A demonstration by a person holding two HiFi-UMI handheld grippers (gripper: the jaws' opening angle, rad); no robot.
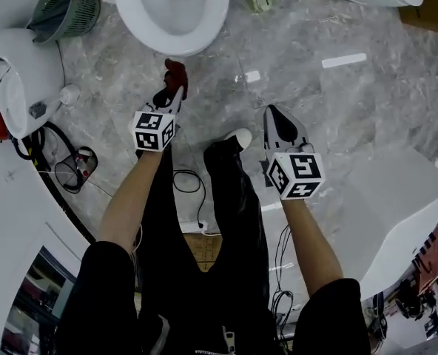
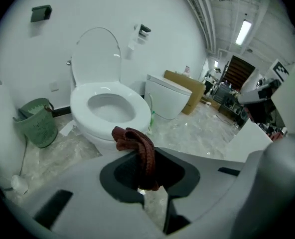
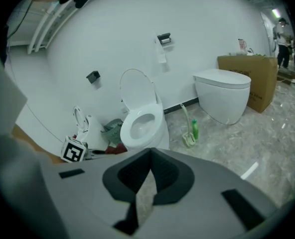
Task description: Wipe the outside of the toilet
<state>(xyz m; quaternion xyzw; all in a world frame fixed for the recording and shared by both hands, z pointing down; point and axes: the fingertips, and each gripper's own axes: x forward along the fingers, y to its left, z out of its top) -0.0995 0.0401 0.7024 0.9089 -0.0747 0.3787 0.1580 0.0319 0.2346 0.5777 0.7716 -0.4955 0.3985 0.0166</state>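
Floor (image 1: 337, 102): grey, marbled, with the toilet (image 1: 171, 9) standing just ahead.
Left gripper (image 1: 172, 89): pinching a dark red cloth (image 1: 176, 70), just short of the bowl's front.
Right gripper (image 1: 275, 118): jaws pressed together, empty, well back from the toilet.

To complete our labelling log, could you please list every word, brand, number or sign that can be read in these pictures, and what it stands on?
No text can be read anywhere.
Marker cubes: black-and-white square patterns only, no letters.
Green basket: faint marks, too blurred to read.
Green bottle: label too small to read.
Cardboard box: no legible print.
Red cloth: plain.
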